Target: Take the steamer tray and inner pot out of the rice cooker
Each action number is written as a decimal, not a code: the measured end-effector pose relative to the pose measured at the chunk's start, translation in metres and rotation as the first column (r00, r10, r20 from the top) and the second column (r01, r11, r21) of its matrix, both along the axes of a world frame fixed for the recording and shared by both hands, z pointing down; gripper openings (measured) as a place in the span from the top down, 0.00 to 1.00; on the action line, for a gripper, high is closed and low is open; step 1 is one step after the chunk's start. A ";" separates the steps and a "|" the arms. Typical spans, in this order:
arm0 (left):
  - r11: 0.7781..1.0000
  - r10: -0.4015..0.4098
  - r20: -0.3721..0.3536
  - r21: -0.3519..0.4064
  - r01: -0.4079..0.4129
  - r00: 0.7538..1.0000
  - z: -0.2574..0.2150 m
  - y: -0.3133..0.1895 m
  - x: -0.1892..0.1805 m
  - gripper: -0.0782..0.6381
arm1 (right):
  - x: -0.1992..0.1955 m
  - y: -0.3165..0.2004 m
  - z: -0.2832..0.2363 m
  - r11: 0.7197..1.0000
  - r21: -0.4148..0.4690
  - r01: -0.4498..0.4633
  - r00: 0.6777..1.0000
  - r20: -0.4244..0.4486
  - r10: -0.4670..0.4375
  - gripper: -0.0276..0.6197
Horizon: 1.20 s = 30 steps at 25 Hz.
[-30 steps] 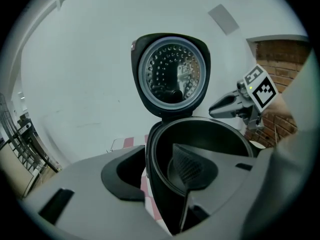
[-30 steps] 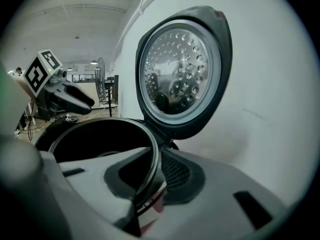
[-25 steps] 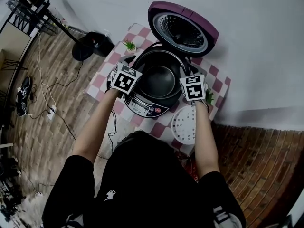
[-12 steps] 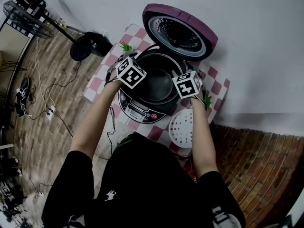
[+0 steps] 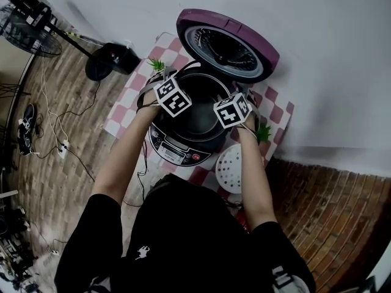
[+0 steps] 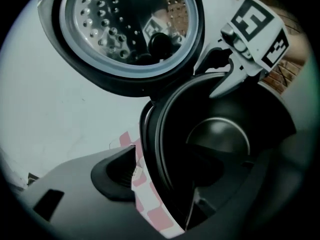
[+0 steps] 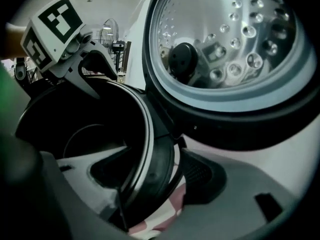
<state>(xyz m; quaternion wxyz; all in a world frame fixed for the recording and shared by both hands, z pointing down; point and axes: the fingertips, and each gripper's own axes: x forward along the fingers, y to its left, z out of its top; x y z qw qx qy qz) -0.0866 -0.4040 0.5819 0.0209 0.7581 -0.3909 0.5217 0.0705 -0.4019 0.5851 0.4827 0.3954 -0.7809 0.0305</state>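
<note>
The rice cooker (image 5: 183, 148) stands open with its purple lid (image 5: 226, 38) tipped back. The dark inner pot (image 5: 198, 112) sits inside it. The white perforated steamer tray (image 5: 231, 168) lies on the cloth at the cooker's front right. My left gripper (image 6: 165, 176) straddles the pot's left rim (image 6: 150, 149), one jaw outside and one inside. My right gripper (image 7: 152, 176) straddles the right rim (image 7: 150, 149) the same way. Both sets of jaws have just been opening and stand wide, with the pads off the rim. Their marker cubes (image 5: 173, 96) (image 5: 232, 110) hide the fingertips in the head view.
The cooker stands on a small table with a pink-and-white checked cloth (image 5: 122, 112). Small green plants (image 5: 156, 64) (image 5: 264, 132) flank it. A fan base (image 5: 110, 60) and cables (image 5: 61, 145) lie on the brick floor to the left. A white wall is behind.
Both grippers have moved forward and down over the pot's rim, and their cubes have rolled. Their jaws have opened wider.
</note>
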 end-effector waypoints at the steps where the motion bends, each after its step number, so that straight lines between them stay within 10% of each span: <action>1: 1.000 0.003 0.014 0.002 -0.003 1.000 0.002 -0.002 -0.001 0.50 | 0.000 -0.001 0.001 1.000 -0.009 -0.007 1.000 0.001 0.007 0.51; 17: 1.000 -0.014 -0.061 -0.008 0.013 0.998 -0.011 0.003 -0.004 0.70 | 0.001 0.000 -0.017 0.997 0.072 -0.034 0.998 0.051 0.030 0.60; 30: 1.000 -0.021 -0.139 -0.017 0.019 0.990 -0.037 0.013 -0.001 0.83 | -0.017 0.017 -0.049 0.999 0.036 0.022 0.977 0.210 -0.029 0.93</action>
